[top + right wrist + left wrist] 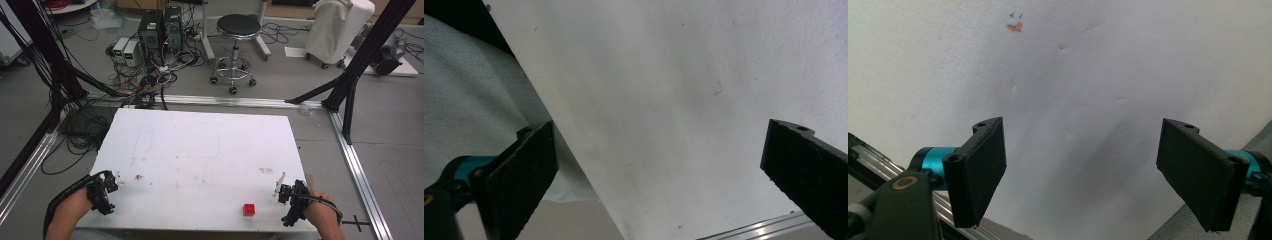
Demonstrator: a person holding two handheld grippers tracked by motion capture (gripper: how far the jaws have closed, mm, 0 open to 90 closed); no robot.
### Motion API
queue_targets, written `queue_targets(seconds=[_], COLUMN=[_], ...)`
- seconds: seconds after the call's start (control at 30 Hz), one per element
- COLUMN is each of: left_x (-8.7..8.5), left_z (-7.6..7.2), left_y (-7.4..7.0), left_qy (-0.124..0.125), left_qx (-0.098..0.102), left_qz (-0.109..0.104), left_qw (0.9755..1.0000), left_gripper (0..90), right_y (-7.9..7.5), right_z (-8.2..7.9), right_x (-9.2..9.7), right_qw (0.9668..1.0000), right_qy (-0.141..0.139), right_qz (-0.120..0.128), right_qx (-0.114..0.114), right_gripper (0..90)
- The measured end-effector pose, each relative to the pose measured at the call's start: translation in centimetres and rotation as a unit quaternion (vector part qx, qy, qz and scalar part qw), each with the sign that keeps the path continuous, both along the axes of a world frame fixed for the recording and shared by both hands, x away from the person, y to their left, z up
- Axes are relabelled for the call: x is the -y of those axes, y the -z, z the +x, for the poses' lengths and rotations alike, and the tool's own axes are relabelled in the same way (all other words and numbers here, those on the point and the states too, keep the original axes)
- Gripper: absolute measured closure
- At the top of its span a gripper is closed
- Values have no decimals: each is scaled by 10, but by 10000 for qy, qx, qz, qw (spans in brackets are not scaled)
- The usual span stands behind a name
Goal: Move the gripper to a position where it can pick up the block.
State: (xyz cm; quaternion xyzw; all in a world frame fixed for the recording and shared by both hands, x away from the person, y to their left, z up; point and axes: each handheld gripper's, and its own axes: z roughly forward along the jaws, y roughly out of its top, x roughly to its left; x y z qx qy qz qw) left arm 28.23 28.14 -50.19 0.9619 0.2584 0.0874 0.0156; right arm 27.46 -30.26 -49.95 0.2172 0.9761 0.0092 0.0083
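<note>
Near the tabletop's [200, 145] front edge sits a red cube [249, 209]; both tongs, left [111, 192] and right [282, 200], gape empty — a clumsy nudge could tip it off.

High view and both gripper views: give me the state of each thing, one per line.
Left hand-held gripper: open, empty, at the table's near left corner.
Right hand-held gripper: open, empty, at the near right edge.
Red cube: resting on the table, untouched, apart from both grippers.
White table: stained, scuffed.
</note>
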Motion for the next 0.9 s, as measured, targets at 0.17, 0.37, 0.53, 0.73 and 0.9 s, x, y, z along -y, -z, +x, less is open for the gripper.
queue_targets(seconds=[0.17,0.37,0.53,0.73,0.9], left_x=[0,1,1,1,1], left_z=[-1,0,0,0,0], left_y=[0,2,2,2,3], left_qy=[5,19,-5,3,-8], left_qx=[37,-19,-17,-17,-51], left_qz=[-5,-36,-9,-43,-43], left_qw=[10000,10000,10000,10000,10000], left_gripper=[202,203,203,203,203], right_y=[0,1,2,0,-3], right_z=[0,0,1,0,1], right_x=[0,1,0,1,3], right_qw=[10000,10000,10000,10000,10000], right_qy=[-5,-24,-23,-29,-62], right_qz=[-1,5,0,-2,27], right_qx=[1,-22,-22,-15,0], right_gripper=[13,13,13,13,13])
